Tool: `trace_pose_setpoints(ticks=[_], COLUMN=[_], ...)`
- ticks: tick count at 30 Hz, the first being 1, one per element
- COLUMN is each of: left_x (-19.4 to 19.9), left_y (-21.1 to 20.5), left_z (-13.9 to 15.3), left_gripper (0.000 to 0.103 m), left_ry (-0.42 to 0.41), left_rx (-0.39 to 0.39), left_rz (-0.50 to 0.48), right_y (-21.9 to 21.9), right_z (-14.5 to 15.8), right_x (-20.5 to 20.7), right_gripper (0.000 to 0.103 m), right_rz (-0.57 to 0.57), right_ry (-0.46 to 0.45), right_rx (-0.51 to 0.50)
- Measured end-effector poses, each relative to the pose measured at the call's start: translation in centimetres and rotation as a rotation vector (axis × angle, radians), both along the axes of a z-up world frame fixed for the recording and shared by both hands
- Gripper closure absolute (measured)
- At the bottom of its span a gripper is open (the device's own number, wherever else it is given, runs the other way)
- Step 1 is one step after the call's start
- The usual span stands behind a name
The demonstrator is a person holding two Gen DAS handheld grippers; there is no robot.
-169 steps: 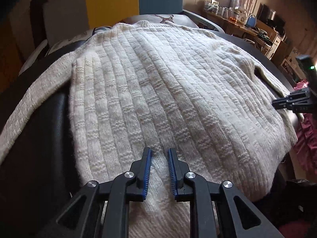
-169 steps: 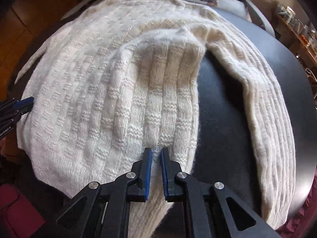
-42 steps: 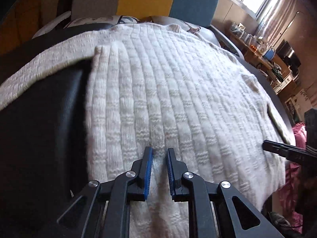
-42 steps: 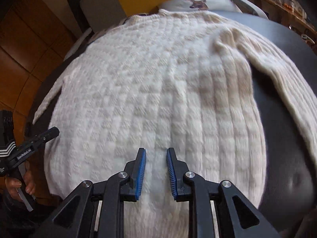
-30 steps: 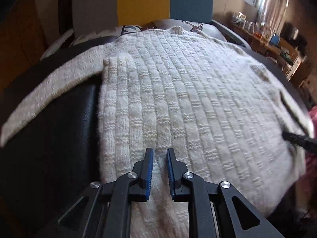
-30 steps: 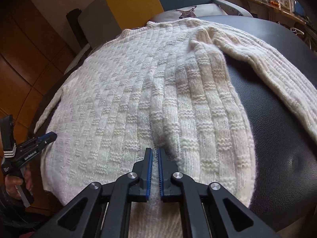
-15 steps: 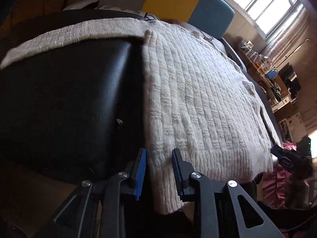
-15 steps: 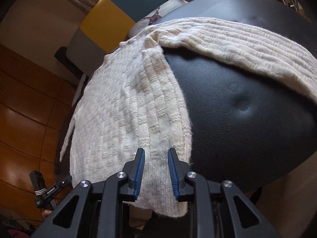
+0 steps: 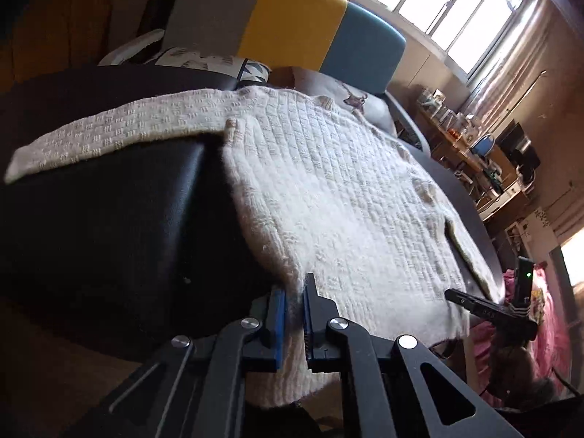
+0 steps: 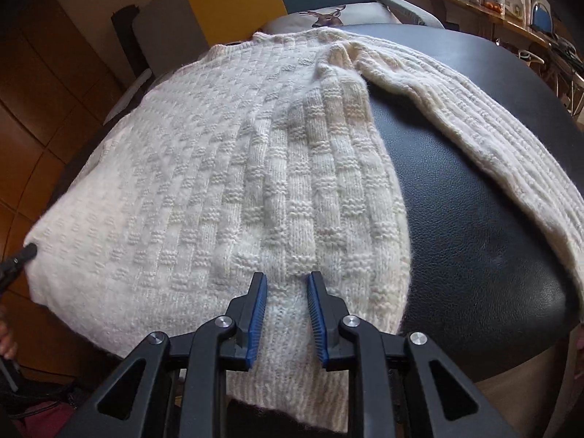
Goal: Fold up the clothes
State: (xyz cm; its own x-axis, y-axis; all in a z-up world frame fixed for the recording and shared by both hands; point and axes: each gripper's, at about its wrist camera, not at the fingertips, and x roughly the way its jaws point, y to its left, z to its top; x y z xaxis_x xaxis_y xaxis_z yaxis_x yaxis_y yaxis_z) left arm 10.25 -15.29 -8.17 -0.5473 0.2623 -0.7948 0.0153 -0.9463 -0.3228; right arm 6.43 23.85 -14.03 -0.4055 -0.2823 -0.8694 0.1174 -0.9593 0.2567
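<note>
Sweater (image 10: 233, 168): cream chunky knit, spread flat on black padded table (image 10: 474, 200), hem hanging over the near edge, collar toward far edge. Rt sleeve (image 10: 467, 109) lies out across table toward its rt edge; lt sleeve (image 9: 109, 135) stretched toward the lt edge.

L gripper (image 9: 294, 310): clamped on hem at the near-lt corner of sweater body, knit pinched between the blue pads.

R gripper (image 10: 286, 306): jaws closing, hem band between them near the rt side seam; pads look to stand just off the fabric, not pressing yet, I think. Seen from the L cam, R tool (image 9: 489, 310) sits at the far end of same hem.

Handling, my read: soft, floppy, no stiffness; thick yarn so prob. moderately heavy for a garment, will sag betw. two holds. Fuzzy, grips well, won't slip; stretches if tugged, so lift don't drag. Leather-like top may let it slide.

Best holds: ribbed hem corners for the body fold, then cuffs/shoulder seams for sleeves. Pinch both layers.
</note>
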Motion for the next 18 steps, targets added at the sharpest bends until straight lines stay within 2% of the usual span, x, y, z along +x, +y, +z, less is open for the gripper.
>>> trace_pose_setpoints(ticks=[2,4,5,7,9,11,13,15,17,18], left_x=[0.0,0.2,-0.1,-0.3,0.1,0.6,0.3,-0.7,-1.8,-2.5], left_y=[0.0,-0.2,-0.4,-1.2,-1.8,-2.0,-1.6,-0.3,1.2,1.7], left_z=[-1.3,-3.7,-4.9,-6.0,-4.7,-2.8,-1.7,-2.1,-3.8,-5.2], left_gripper=[0.095,0.094,0.091,0.089,0.089,0.088,0.079,0.075,0.075,0.075], left_ry=[-0.059,-0.127,-0.163,-0.205,-0.154,-0.064,-0.005,0.002,-0.030,-0.077], left_rx=[-0.068,-0.169,-0.180,-0.145,-0.114,-0.111,-0.057,-0.055,-0.110,-0.148], left_rz=[0.008,0.044,0.058,0.089,0.105,0.114,0.081,0.042,0.001,0.001], right_y=[-0.2,0.0,0.0,0.0,-0.2,-0.1,-0.1,-0.1,-0.1,0.0], right_z=[-0.1,-0.2,-0.2,-0.2,-0.1,-0.2,-0.2,-0.2,-0.2,-0.3], right_x=[0.0,0.1,0.1,0.1,0.2,0.1,0.0,0.0,0.3,0.4], right_gripper=[0.081,0.081,0.081,0.081,0.081,0.081,0.080,0.080,0.080,0.080], right_rz=[0.005,-0.003,-0.004,-0.005,0.001,-0.002,-0.007,-0.010,-0.007,-0.010], right_ry=[0.003,0.003,0.004,0.004,0.003,-0.001,-0.006,-0.008,-0.005,-0.004], right_rx=[0.010,-0.005,-0.007,-0.006,0.006,0.004,-0.006,-0.014,-0.018,-0.024])
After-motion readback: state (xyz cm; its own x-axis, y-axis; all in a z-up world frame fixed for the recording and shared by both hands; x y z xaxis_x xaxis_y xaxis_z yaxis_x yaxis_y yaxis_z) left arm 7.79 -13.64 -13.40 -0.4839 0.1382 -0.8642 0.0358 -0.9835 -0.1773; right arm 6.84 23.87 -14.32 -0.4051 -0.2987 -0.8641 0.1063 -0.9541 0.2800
